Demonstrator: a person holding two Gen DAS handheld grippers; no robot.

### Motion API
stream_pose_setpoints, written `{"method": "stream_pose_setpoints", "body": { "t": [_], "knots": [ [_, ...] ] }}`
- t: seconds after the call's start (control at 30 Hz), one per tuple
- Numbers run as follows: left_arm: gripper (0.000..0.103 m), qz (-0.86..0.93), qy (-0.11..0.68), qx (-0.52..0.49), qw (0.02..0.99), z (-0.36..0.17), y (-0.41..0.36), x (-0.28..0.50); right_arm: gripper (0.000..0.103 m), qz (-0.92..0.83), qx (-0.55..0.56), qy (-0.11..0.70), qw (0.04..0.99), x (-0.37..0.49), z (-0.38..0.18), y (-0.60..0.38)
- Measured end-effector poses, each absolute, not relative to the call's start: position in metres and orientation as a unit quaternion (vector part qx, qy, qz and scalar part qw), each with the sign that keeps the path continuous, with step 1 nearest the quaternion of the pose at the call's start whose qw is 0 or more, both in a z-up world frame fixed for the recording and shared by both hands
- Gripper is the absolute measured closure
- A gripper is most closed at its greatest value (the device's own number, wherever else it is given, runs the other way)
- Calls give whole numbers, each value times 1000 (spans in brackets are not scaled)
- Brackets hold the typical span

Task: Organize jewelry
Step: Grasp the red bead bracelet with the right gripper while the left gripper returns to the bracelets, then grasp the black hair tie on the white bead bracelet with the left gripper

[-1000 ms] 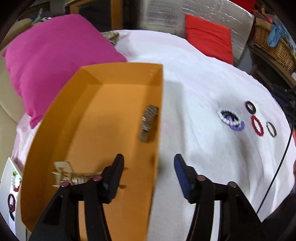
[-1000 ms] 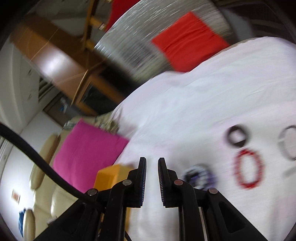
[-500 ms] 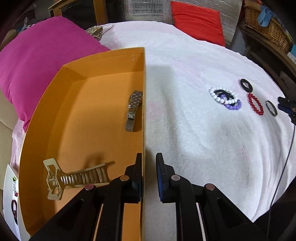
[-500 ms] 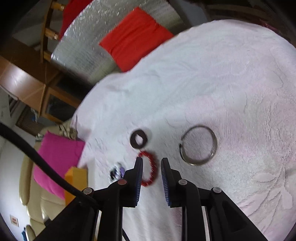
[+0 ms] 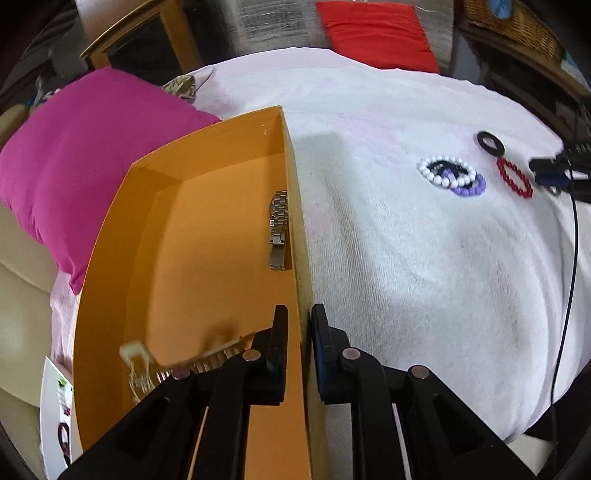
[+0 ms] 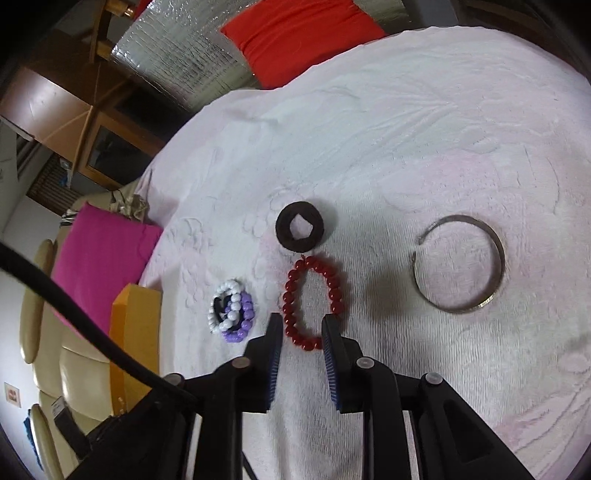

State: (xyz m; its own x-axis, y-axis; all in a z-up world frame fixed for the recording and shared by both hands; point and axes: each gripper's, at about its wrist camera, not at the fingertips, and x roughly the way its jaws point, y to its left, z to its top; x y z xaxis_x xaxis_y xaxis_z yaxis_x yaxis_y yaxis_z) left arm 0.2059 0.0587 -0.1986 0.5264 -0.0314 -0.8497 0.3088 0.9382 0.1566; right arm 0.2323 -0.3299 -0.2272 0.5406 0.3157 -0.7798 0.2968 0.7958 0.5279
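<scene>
I see a surface draped in a white textured cloth (image 6: 406,110); on it lie a black ring (image 6: 300,232), a red bead bracelet (image 6: 314,301) just near of it, a metal bangle (image 6: 458,264) to the right, white and purple bead bracelets (image 6: 232,312) overlapping to the left; an orange box (image 5: 110,258) sits farther left; a pink cushion (image 5: 74,155) lies beyond the box.

A white textured cover (image 6: 424,129) fills the middle. A pink cushion (image 5: 85,147) lies at left, a red cushion (image 5: 373,33) at top, a wicker basket (image 5: 517,26) upper right, a beige sofa (image 6: 48,332) lower left.
</scene>
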Motion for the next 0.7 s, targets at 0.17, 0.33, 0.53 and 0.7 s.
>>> {"method": "stream_pose_setpoints", "body": {
  "t": [0.17, 0.33, 0.53, 0.7],
  "knots": [
    [87, -103, 477, 142, 861, -198, 64, 205, 73, -11, 328, 486, 810, 242, -237, -334],
    [88, -100, 481, 135, 860, -195, 63, 206, 72, -21, 311, 493, 812, 250, -246, -332],
    [86, -105, 432, 98, 890, -166, 65, 201, 84, -24, 292, 470, 832, 250, -249, -325],
    [66, -135, 377, 86, 912, -149, 34, 200, 92, -30, 261, 467, 844, 245, -244, -318]
  ]
}}
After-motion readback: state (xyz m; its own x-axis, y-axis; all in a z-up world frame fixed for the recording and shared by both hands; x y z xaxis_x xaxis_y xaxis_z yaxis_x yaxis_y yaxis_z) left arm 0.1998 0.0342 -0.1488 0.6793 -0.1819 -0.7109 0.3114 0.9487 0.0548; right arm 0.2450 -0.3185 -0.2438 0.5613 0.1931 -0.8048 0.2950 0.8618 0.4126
